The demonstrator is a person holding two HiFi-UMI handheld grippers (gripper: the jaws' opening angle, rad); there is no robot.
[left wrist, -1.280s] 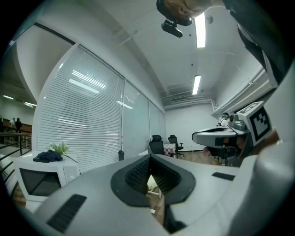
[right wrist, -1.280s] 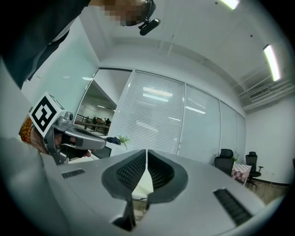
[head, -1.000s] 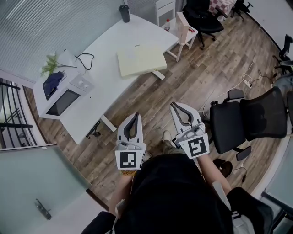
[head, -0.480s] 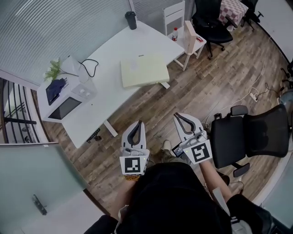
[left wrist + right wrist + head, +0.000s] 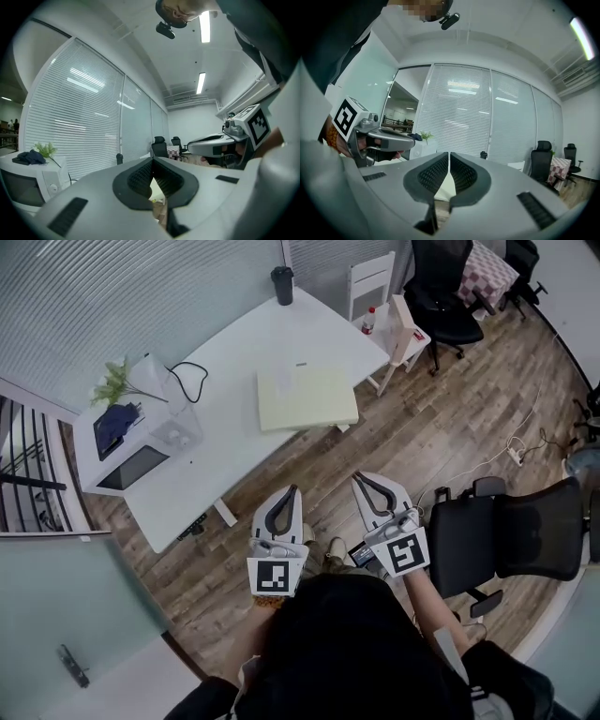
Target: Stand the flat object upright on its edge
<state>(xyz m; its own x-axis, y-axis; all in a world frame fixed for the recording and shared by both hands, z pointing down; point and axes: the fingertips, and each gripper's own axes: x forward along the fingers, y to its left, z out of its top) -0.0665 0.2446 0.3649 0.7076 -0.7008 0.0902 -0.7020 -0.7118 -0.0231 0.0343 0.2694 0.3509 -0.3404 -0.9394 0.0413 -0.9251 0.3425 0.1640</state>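
— Nearer the surface (image 5: 234, 352) than a second ago: left gripper (image 5: 292, 491) and right gripper (image 5: 357, 478) both brought forward over the wooden floor (image 5: 412, 427), side by side, pointing level.

— Clenched or released?

— Clenched, both, pad against pad, gripping only themselves.

— And the flat object (image 5: 307, 397)?

— Pale yellow, lying flat on the surface near its closest edge. Well ahead of both grippers, touched by neither. Glimpsed through the gap under the closed jaws in each gripper view.

— Around it?

— Ahead and left of the left gripper, a microwave (image 5: 131, 463), a plant (image 5: 112, 385) and a looped black cable (image 5: 190, 379). Far beyond the flat object, a dark cup (image 5: 282, 284). Just right of the right gripper, a black office chair (image 5: 525, 540) on the floor.
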